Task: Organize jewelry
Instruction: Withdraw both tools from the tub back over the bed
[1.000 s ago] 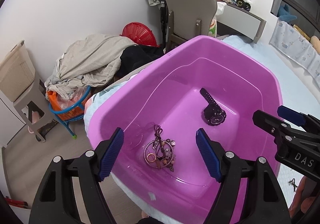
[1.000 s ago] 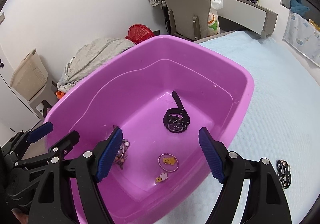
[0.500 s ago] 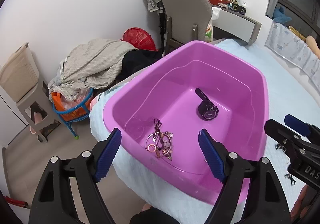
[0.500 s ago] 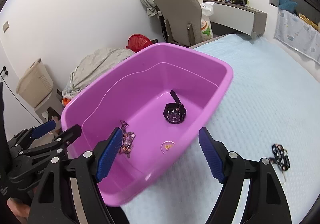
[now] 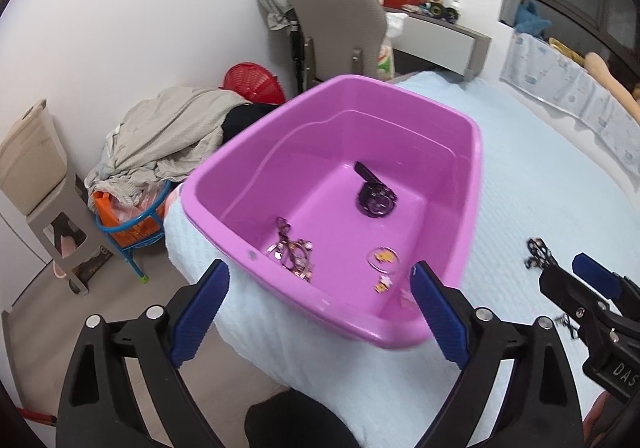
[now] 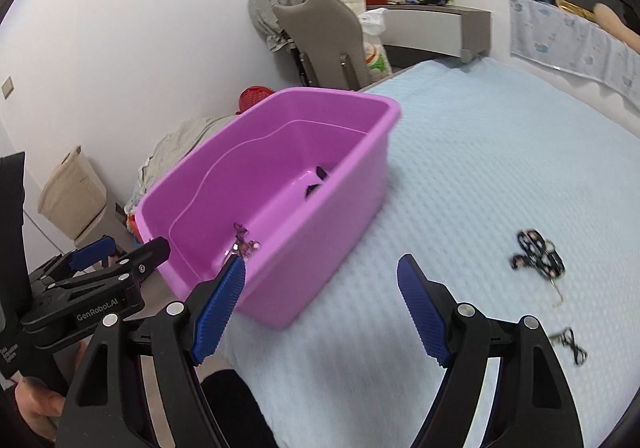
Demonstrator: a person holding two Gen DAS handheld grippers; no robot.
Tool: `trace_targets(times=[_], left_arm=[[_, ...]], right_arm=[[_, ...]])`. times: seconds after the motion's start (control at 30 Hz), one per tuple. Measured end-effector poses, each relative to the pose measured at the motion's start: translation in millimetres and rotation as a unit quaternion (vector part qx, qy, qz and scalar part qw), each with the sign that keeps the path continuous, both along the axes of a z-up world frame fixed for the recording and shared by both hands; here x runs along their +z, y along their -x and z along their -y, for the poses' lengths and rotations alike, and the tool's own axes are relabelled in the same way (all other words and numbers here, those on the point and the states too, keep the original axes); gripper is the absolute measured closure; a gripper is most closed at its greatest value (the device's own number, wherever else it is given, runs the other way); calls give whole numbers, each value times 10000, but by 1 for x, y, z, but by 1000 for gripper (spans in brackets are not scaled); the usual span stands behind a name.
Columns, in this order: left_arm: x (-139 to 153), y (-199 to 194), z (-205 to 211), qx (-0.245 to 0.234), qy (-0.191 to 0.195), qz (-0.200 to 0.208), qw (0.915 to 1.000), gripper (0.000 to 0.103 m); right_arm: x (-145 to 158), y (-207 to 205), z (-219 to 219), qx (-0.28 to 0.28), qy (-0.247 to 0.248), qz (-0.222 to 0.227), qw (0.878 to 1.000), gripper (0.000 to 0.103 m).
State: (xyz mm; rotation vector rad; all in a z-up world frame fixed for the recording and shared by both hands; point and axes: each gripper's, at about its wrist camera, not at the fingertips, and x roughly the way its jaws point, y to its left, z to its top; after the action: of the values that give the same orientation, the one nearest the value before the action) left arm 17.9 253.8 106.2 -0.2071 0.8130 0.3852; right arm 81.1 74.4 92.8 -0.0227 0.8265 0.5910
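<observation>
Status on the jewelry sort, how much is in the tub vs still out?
Done: the pink tub holds a black watch, a tangle of chains, a ring bracelet and small charms. In hand: nothing. The left tongs are opening, empty; the right tongs are open, empty. Left: a dark beaded piece and a thin chain on the blue bedspread.

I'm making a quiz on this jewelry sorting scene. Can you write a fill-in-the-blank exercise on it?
1. The dark watch lies inside the ____ tub.
2. The tub stands on a light ____ bedspread.
3. The black jewelry piece lies ____ the tub, on the bedspread.
4. Nothing sits between the right hand-held gripper's ____ pads.

Missing words: purple; blue; outside; blue
</observation>
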Motion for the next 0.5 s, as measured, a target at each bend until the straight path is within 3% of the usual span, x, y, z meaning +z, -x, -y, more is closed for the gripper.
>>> trace_targets(times=[0.5], left_arm=[[-9, 8, 102, -1133, 97, 220, 9933, 8]], right_arm=[[-41, 60, 153, -1245, -53, -127, 9921, 28]])
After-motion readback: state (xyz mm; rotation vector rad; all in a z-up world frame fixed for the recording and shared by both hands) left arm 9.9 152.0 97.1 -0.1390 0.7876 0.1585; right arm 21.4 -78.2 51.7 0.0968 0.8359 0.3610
